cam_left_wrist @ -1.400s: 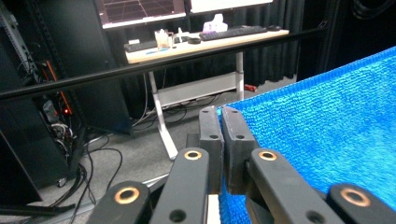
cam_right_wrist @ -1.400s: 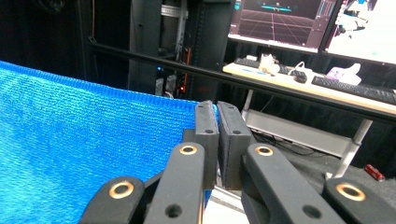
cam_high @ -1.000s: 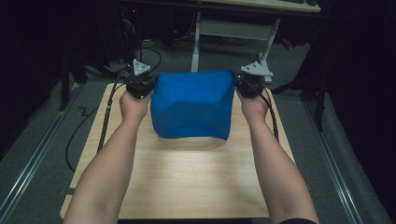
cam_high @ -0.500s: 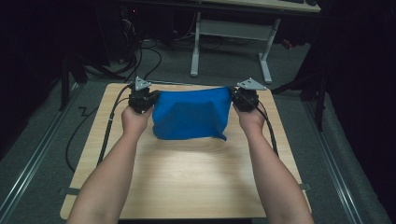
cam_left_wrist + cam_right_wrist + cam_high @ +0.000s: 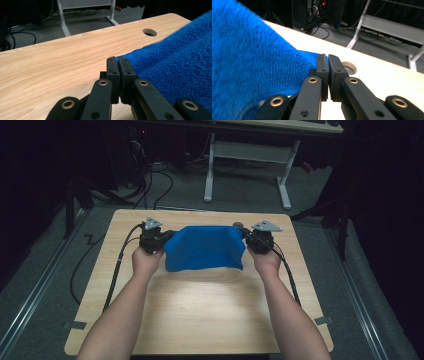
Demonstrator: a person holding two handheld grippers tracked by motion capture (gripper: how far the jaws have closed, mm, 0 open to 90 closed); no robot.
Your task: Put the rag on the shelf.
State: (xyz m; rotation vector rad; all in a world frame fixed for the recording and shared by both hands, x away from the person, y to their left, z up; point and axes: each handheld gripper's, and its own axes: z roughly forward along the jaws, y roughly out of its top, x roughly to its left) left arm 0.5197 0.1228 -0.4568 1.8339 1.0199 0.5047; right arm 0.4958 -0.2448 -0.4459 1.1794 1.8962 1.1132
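A blue towel (image 5: pixel 204 248) hangs stretched between my two grippers over the far half of the wooden table (image 5: pixel 200 315). My left gripper (image 5: pixel 162 237) pinches its left top corner and my right gripper (image 5: pixel 246 237) pinches its right top corner. Up close in the left gripper view, the left gripper (image 5: pixel 118 60) has its jaws pressed together on the edge of the blue towel (image 5: pixel 175 67). The right gripper view has the right gripper (image 5: pixel 326 57) clamped the same way on a corner of the blue towel (image 5: pixel 249 62). The towel's lower edge lies near the tabletop.
A round cable hole (image 5: pixel 150 32) sits in the table's far edge near the right gripper. Beyond the table a white desk frame (image 5: pixel 247 165) stands on grey carpet with cables. Black cables (image 5: pixel 117 270) trail from both grippers along the table's sides.
Both hands have come down and moved toward the table's far side with the towel, which now hangs lower and looks smaller. Both grips on its corners are unchanged.
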